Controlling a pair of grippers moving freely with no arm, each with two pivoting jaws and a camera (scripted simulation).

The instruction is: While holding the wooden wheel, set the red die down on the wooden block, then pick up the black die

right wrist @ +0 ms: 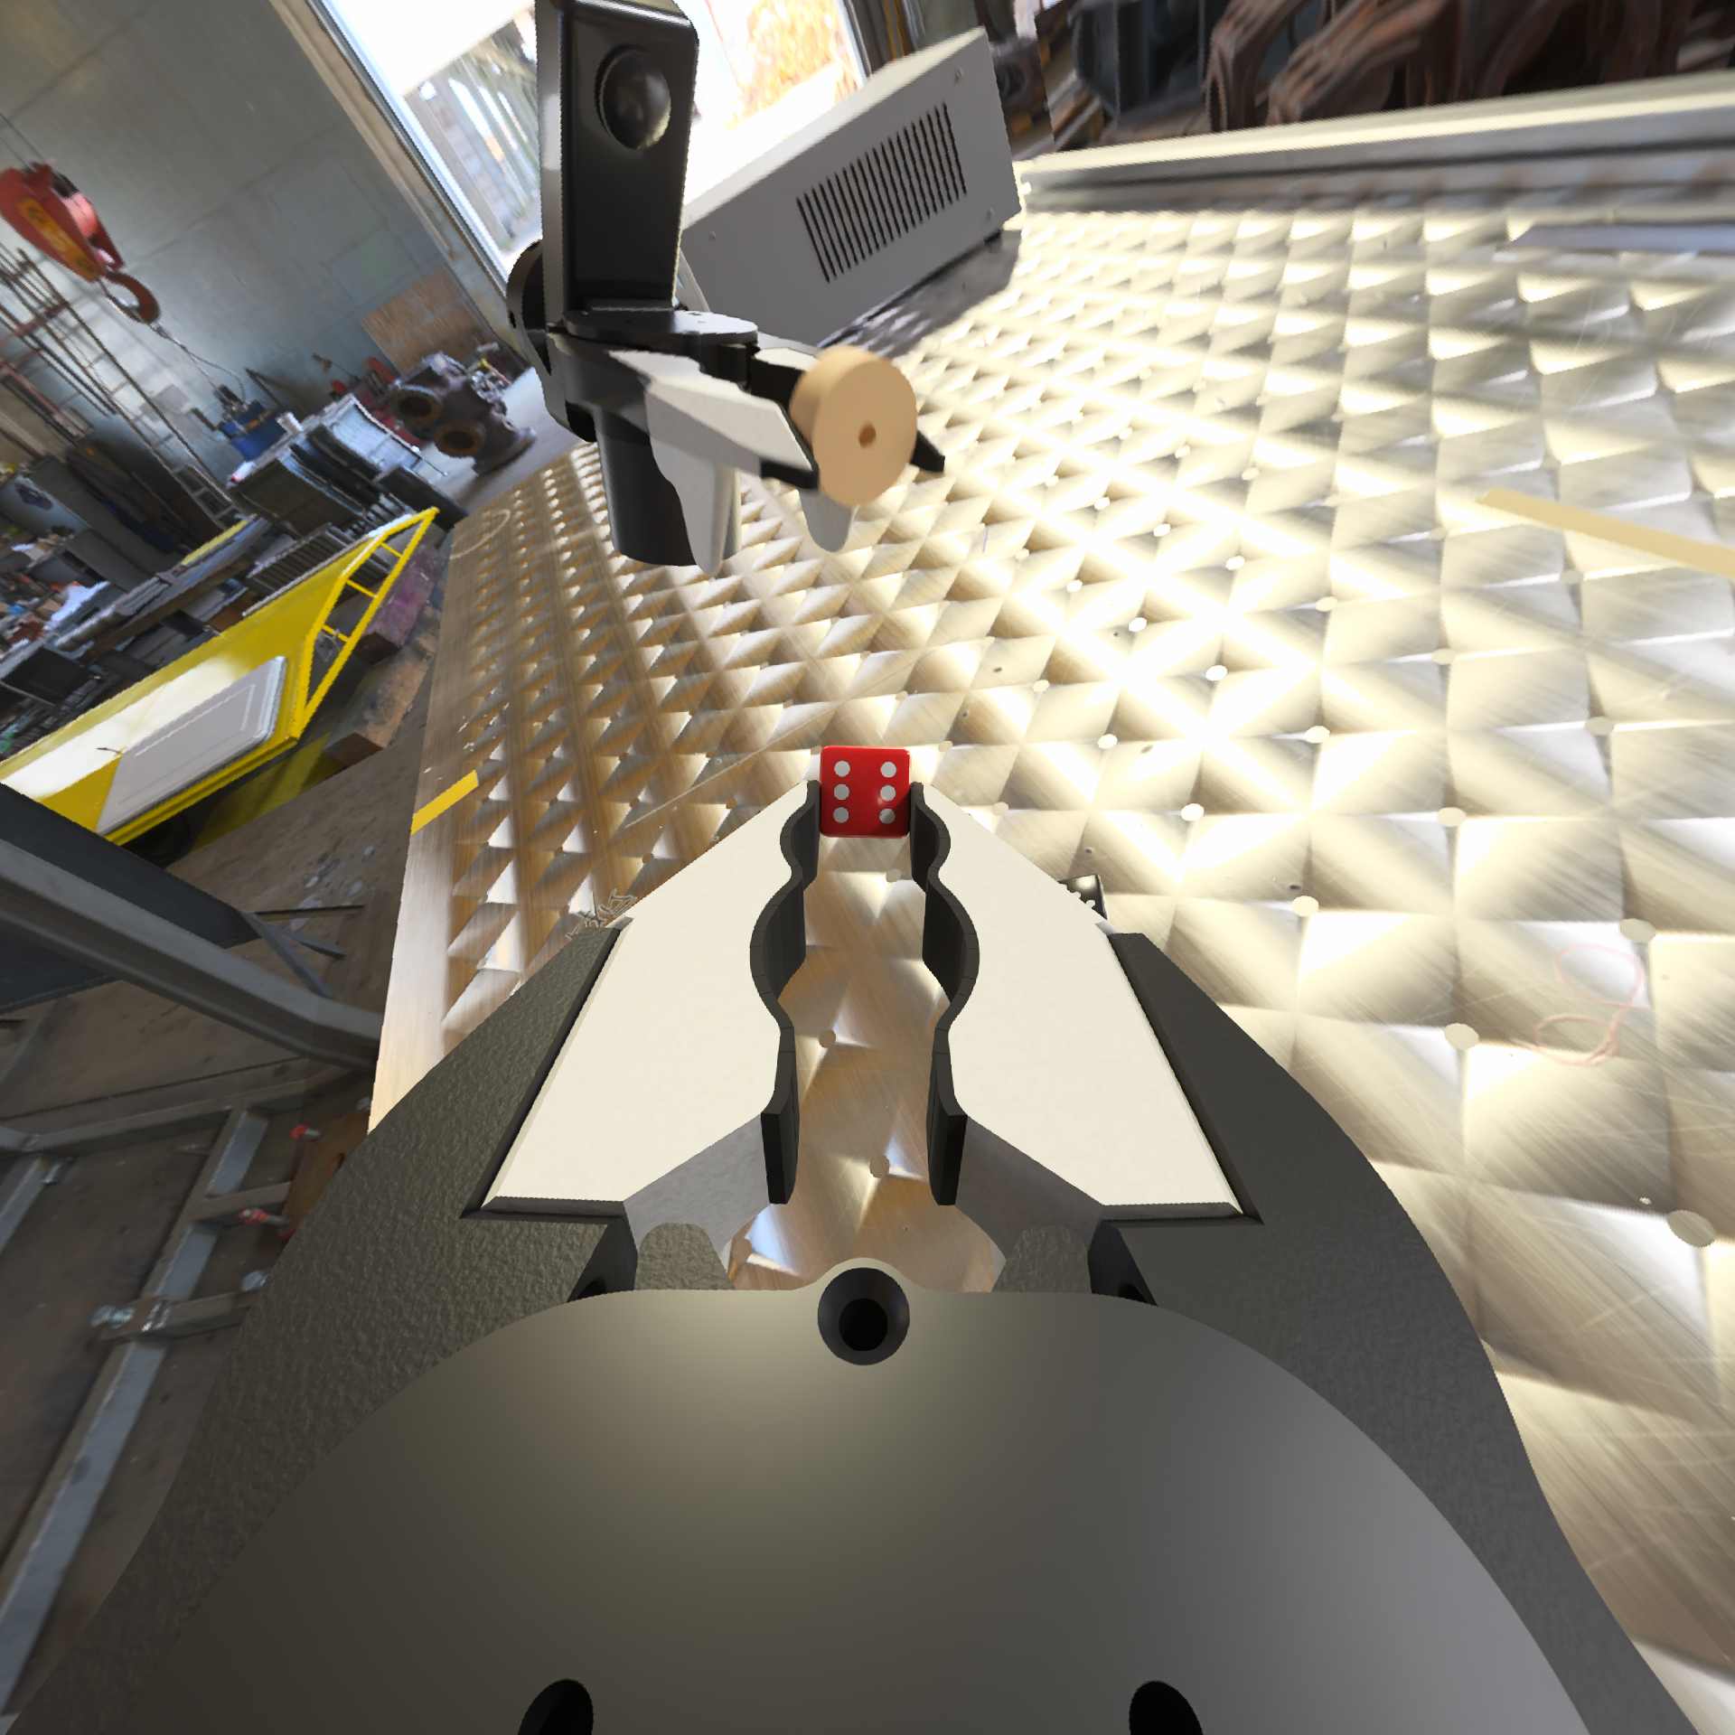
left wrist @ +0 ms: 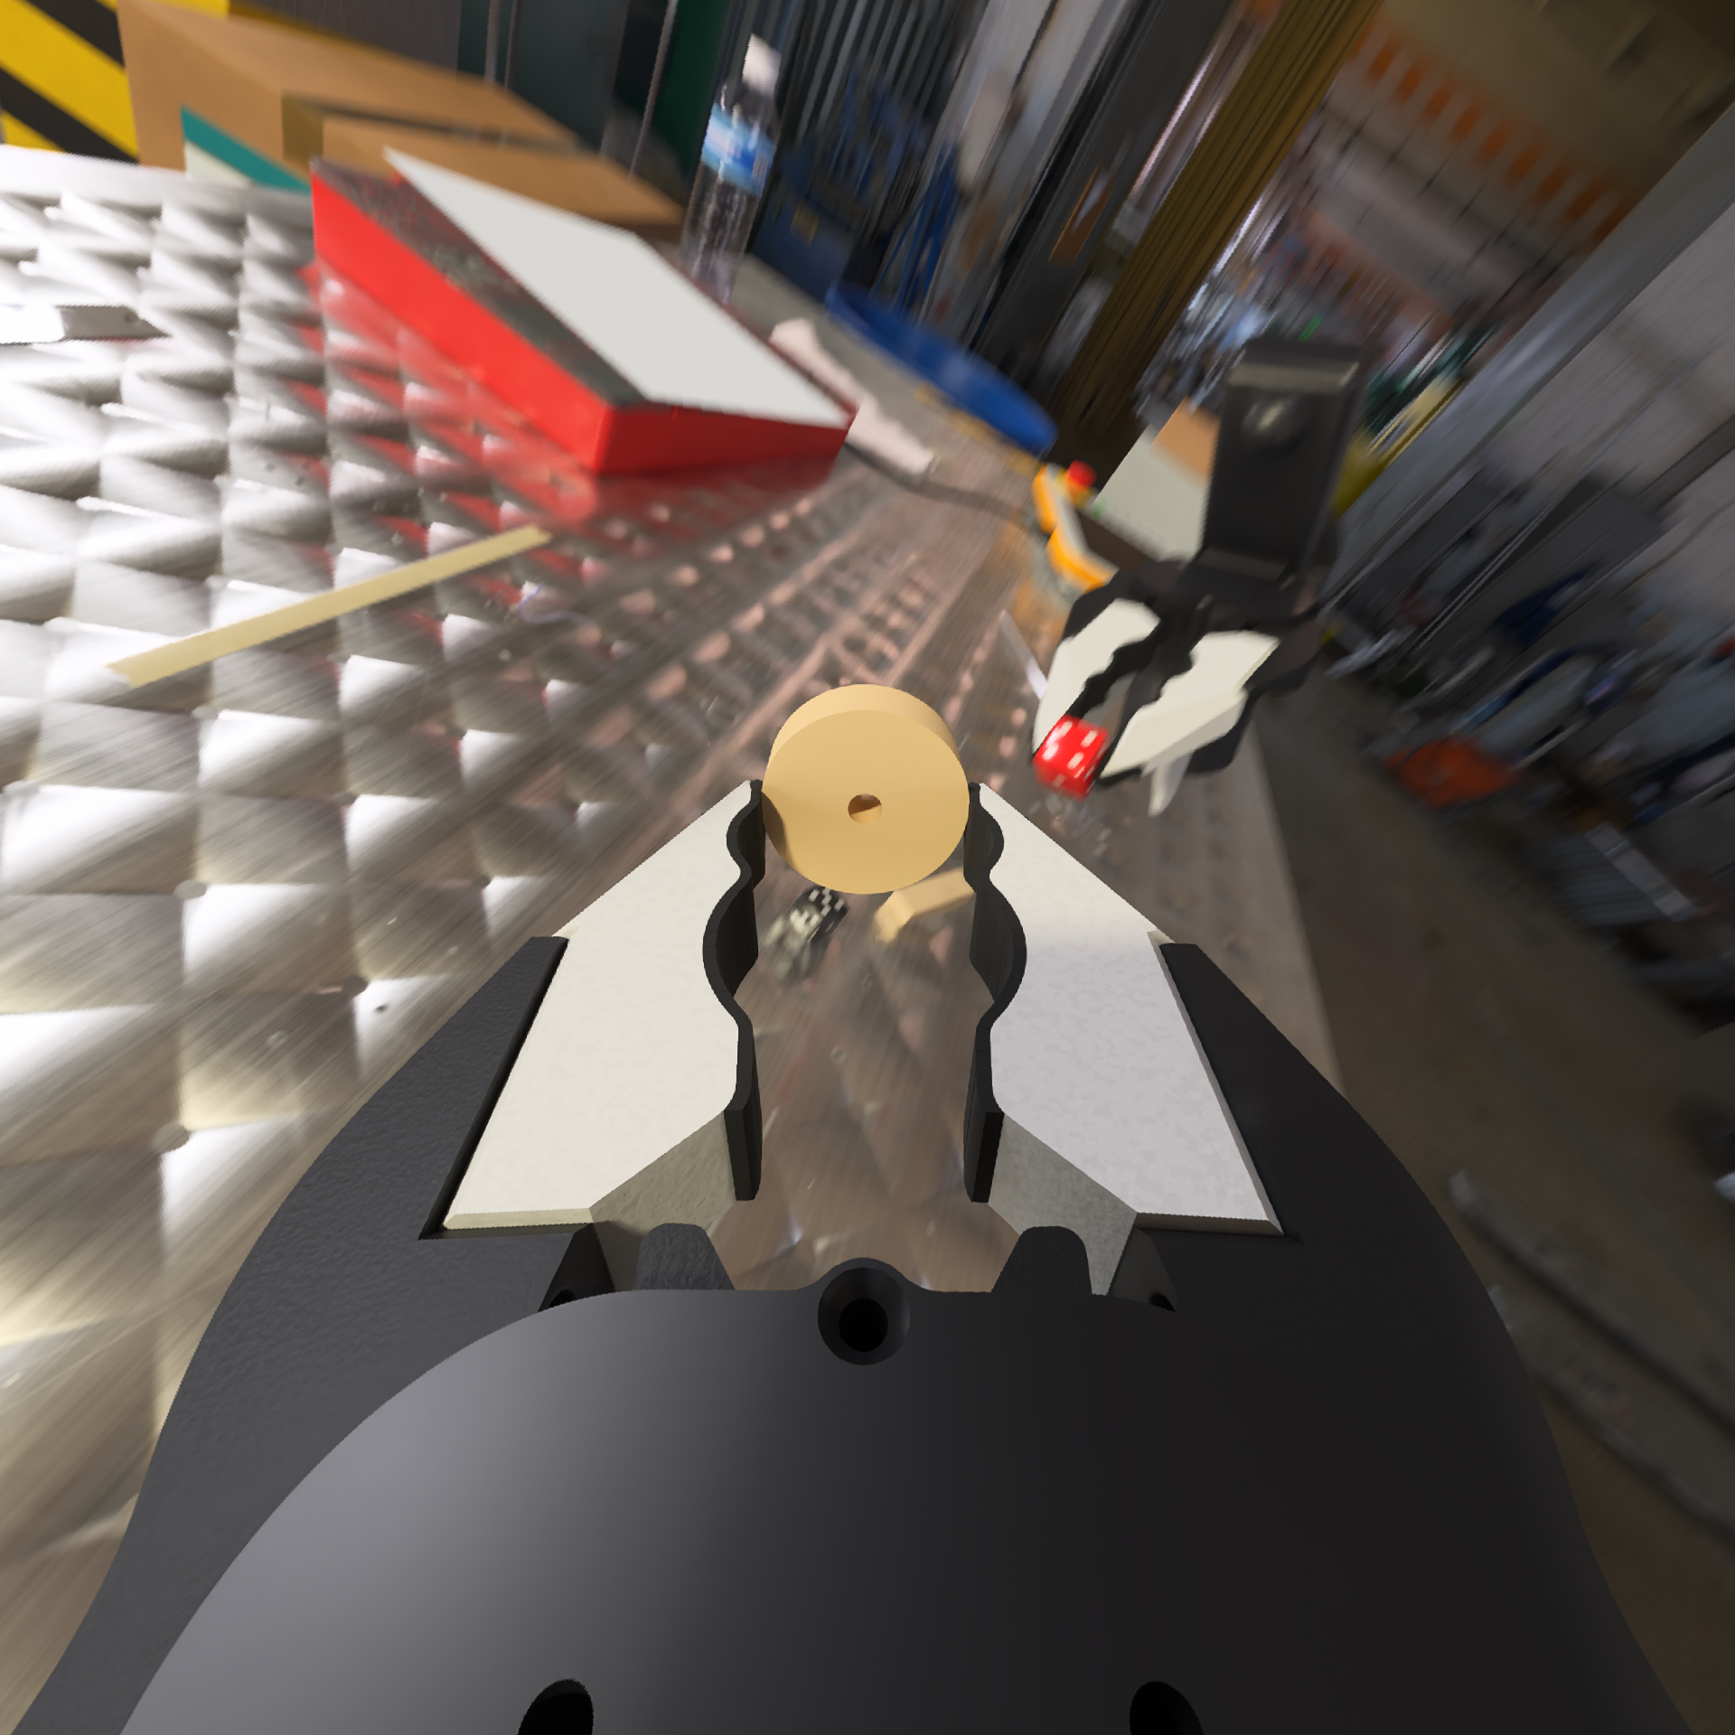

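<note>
Left wrist view first: the left gripper (left wrist: 865, 798) has its jaws closed narrowly on the wooden wheel (left wrist: 865, 790), pinched at the fingertips by its rim, flat face with the small centre hole turned back toward the camera. It hangs clear above the patterned metal table (left wrist: 235, 845). Down between the fingers, on the table, the black die (left wrist: 809, 925) lies blurred, with the wooden block (left wrist: 925, 903) just to its right, the two close together but whether touching I cannot tell. To the right and farther off, the right gripper (left wrist: 1080, 756) tilts down toward the table with the red die (left wrist: 1070, 756) clamped at its tips. At the far left of the table lies a red tray (left wrist: 582, 413) with a white slab (left wrist: 610, 282) leaning in it, and a pale thin wooden strip (left wrist: 329, 606) lies nearer.

Right wrist view shows the right gripper (right wrist: 865, 793) with its jaws drawn in tight on the red die (right wrist: 865, 790), the six-pip face toward the camera, held above bare metal table (right wrist: 1314, 657). Far left, the left gripper (right wrist: 868, 437) floats level above the table edge, carrying the wheel (right wrist: 859, 435). A grey vented box (right wrist: 873, 178) stands behind it at the far edge.
</note>
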